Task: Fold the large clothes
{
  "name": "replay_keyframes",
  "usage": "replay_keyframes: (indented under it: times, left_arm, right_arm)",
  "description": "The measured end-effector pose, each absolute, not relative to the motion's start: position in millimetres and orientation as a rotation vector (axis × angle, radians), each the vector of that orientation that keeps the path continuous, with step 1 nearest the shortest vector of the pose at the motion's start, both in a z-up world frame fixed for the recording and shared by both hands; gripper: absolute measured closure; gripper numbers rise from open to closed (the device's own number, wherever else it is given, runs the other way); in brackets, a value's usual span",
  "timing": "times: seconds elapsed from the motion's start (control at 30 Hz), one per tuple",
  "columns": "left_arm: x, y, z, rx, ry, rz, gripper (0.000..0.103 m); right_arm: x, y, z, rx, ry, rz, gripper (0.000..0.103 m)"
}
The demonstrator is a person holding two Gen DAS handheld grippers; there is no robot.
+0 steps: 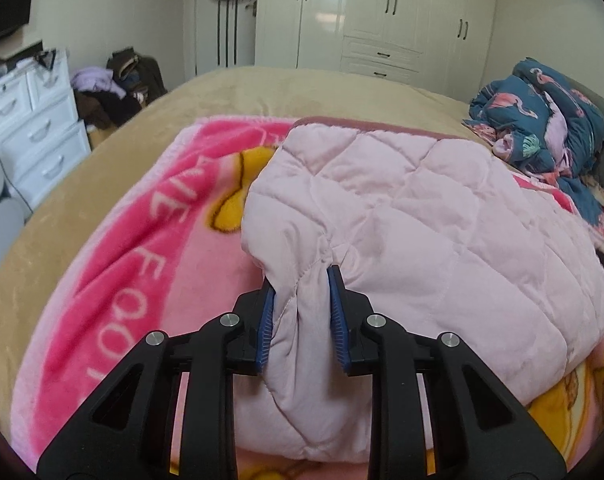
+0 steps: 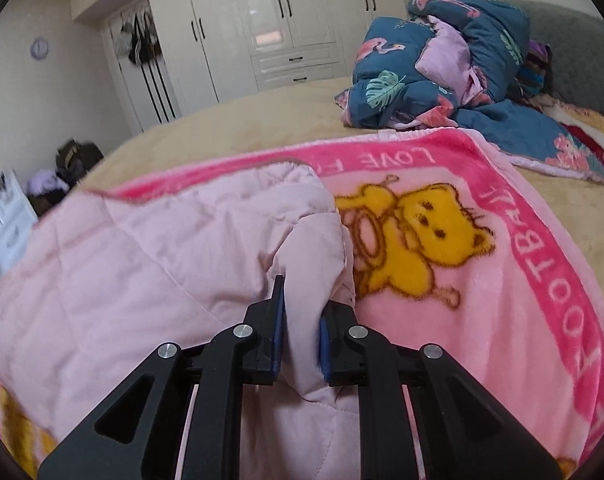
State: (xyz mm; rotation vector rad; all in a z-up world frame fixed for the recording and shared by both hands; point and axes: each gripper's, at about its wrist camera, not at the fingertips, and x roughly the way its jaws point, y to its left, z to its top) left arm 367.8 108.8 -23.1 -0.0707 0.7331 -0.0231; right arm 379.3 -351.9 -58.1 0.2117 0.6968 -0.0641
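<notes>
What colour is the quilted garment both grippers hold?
Pale pink quilted garment, clearest in the left wrist view.

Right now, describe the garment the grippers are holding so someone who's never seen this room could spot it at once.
Start at the big tan bed and find the bright pink bear blanket spread across it. On that blanket lies the pale pink quilted jacket, pinched by the left gripper and right gripper. Unlike the navy flamingo duvet heaped nearby, it is plain, unprinted and diamond-stitched.

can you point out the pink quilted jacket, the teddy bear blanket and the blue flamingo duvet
pink quilted jacket [image 1: 422, 208]: left wrist view, its quilted upper panel.
teddy bear blanket [image 2: 434, 220]: right wrist view, the yellow bear's face.
blue flamingo duvet [image 2: 386, 68]: right wrist view, its crumpled front fold.
</notes>
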Motion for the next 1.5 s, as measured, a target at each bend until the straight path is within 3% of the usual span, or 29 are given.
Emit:
replay_keyframes:
  times: [0.37, 0.47, 0.5, 0.53, 0.6, 0.63, 0.7, 0.87, 0.97, 1.5]
  left_arm:
    - [373, 105, -32, -0.044, 0.747, 0.004, 0.079]
    - [371, 103, -28, -0.047, 0.75, 0.014, 0.076]
    - [369, 102, -27, -0.047, 0.752, 0.015, 0.074]
    - [369, 104, -26, -0.048, 0.751, 0.017, 0.072]
    - [366, 106, -23, -0.062, 0.754, 0.017, 0.06]
    - [363, 107, -20, -0.071, 0.752, 0.012, 0.056]
    - [360, 107, -16, -0.072, 0.744, 0.01, 0.041]
    - [347, 102, -1, -0.061, 0.716, 0.01, 0.017]
    - [338, 99, 9, -0.046, 0.696, 0.011, 0.009]
    - [305, 106, 15, -0.113, 0.736, 0.008, 0.009]
  right_arm:
    - [389, -348, -82, 0.212, 0.77, -0.097, 0.085]
    - [382, -348, -78, 0.207, 0.767, -0.113, 0.075]
    - [377, -348, -75, 0.208, 0.764, -0.113, 0.065]
    - [373, -348, -72, 0.211, 0.76, -0.12, 0.044]
    - [361, -352, -64, 0.229, 0.736, -0.148, 0.023]
    - [353, -355, -59, 0.255, 0.711, -0.123, 0.013]
    - [341, -358, -50, 0.271, 0.681, -0.099, 0.005]
    - [305, -354, -27, 0.243, 0.626, -0.058, 0.004]
    - [291, -350, -17, 0.241, 0.608, -0.041, 0.004]
    - [246, -339, -20, 0.34, 0.656, 0.033, 0.004]
